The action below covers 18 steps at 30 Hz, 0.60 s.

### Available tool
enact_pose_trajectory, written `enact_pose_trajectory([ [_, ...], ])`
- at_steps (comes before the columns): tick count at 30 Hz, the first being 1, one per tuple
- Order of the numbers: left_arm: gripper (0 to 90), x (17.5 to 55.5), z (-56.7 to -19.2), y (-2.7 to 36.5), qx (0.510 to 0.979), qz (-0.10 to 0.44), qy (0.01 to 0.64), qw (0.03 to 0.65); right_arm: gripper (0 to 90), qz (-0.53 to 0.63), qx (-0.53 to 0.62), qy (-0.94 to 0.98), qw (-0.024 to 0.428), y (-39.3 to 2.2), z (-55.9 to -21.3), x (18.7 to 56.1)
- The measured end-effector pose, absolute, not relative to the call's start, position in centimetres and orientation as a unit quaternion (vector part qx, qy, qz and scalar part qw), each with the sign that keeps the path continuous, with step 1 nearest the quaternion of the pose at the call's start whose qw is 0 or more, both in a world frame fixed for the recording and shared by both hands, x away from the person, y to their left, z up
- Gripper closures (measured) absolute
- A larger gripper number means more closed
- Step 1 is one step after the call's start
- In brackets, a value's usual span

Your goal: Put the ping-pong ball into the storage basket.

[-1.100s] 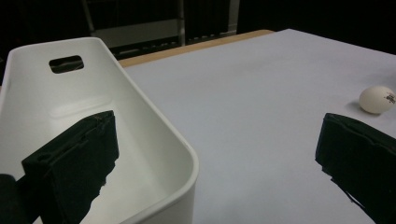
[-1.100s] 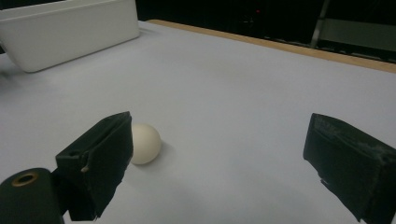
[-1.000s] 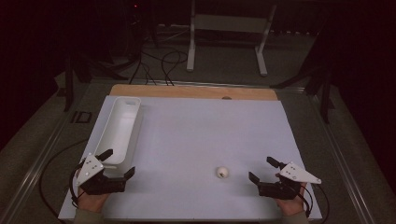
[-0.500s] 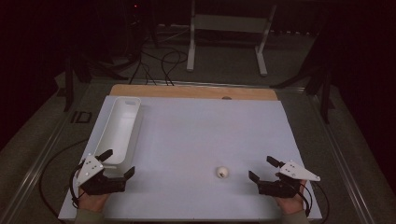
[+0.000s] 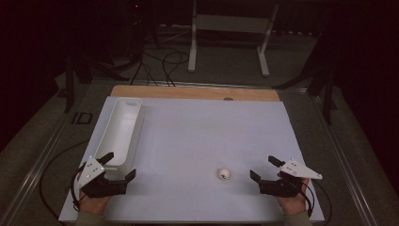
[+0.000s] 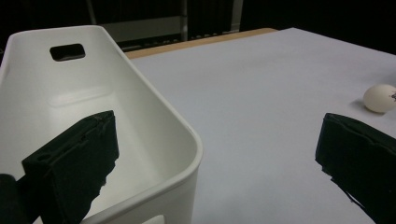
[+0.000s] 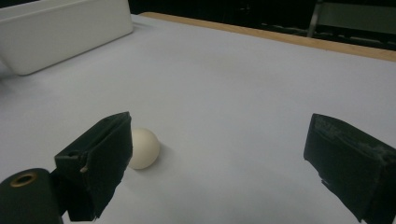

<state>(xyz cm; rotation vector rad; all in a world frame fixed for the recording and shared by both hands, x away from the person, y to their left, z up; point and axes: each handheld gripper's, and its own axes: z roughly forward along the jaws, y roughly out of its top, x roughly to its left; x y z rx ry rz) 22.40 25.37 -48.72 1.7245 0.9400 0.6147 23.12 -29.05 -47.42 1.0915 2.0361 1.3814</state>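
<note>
Nothing moved since the earlier frames: both grippers, ball and bin in same spots.

Near edge, high view:
- left gripper (image 5: 120, 167) at front-left of table (image 5: 202, 136), held by a hand (image 5: 92, 205) coming in from bottom edge. Fingers spread wide, grasping nothing. Straddling near end of white bin (image 5: 120, 132): in left gripper view one finger (image 6: 77, 163) inside the bin (image 6: 93, 107), above its floor, other finger (image 6: 359, 158) outside over bare white table (image 6: 261, 102). Contact with bin wall: cannot tell.
- right gripper (image 5: 263, 169) at front-right, held by other hand (image 5: 291, 202). Fingers spread wide, empty. Grey three-cornered plate on top of each gripper, cables trailing off toward the near edge.

Slightly farther:
- small off-white ball (image 5: 224, 173) lying on table, just left of right gripper, apart from it. In right gripper view ball (image 7: 144, 148) sitting just past the left-hand finger (image 7: 100, 158), partly hidden by it, not between the fingers. Other finger (image 7: 350, 158) well off to the side. In left gripper view ball (image 6: 380, 98) near right edge, with a small dark mark.

Farther:
- bin long and narrow, running away along left side of table, empty inside, handle slot in far end wall.
- wooden strip (image 5: 195, 92) along far table edge, small dark spot on it.
- beyond table: dark floor, loose cables (image 5: 160, 63), white metal stand (image 5: 230, 37).
</note>
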Motion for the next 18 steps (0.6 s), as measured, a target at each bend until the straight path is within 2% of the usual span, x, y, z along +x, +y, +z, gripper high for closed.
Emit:
enact_pose_trajectory([
  [18, 0.1, 22.6, -49.1, 25.3, 0.721, 0.247, 0.397, 0.512, 7.1, 0.488, 0.397, 0.751, 0.202, -29.3, -46.2, 24.1],
])
